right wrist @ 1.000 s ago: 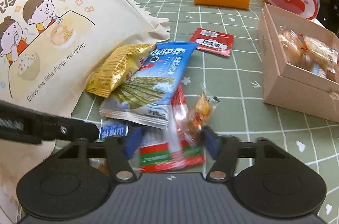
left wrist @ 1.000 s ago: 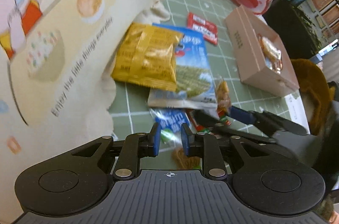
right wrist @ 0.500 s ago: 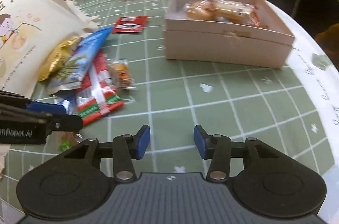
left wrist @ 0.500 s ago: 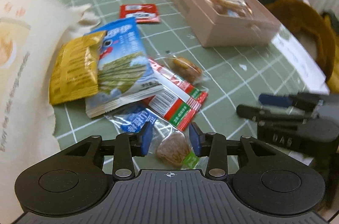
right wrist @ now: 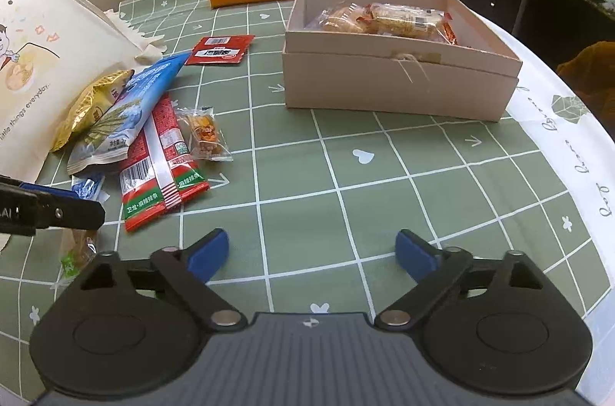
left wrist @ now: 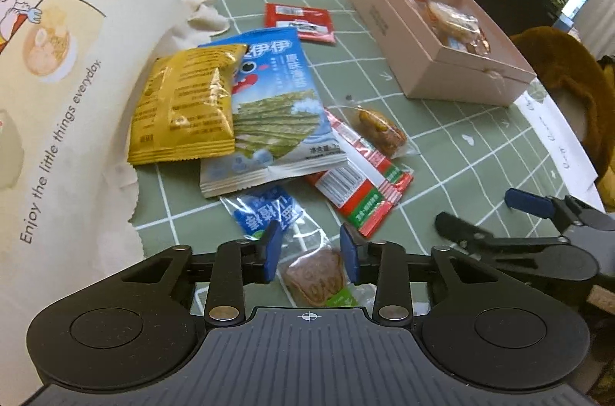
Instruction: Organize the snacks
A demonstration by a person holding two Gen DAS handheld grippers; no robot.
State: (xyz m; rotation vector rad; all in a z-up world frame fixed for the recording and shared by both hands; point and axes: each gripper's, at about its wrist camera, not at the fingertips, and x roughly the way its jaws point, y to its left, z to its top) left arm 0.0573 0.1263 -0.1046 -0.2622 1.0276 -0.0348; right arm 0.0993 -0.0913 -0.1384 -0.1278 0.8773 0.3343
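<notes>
Blue-padded right gripper (right wrist: 311,256), which straddled the red packet (right wrist: 159,171) a second ago, now gapes wide and empty. Left gripper (left wrist: 309,252) has narrowed around the clear-wrapped snack (left wrist: 317,275) near the table's (right wrist: 384,183) edge, its pads apparently not pressing.

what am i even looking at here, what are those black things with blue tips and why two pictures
No robot here: a person holds a hand tool in each hand, each with a camera looking along its two jaws, so each picture is one tool's view.

The left gripper has just been closing its jaws around a clear-wrapped brown snack; whether the pads press it yet is unclear. The right gripper has just been opening; its jaws are wide apart with nothing between them, over bare green checked tablecloth.

On the table lie a yellow packet, a blue seaweed packet, a red striped packet and a pink box already holding snacks.
</notes>
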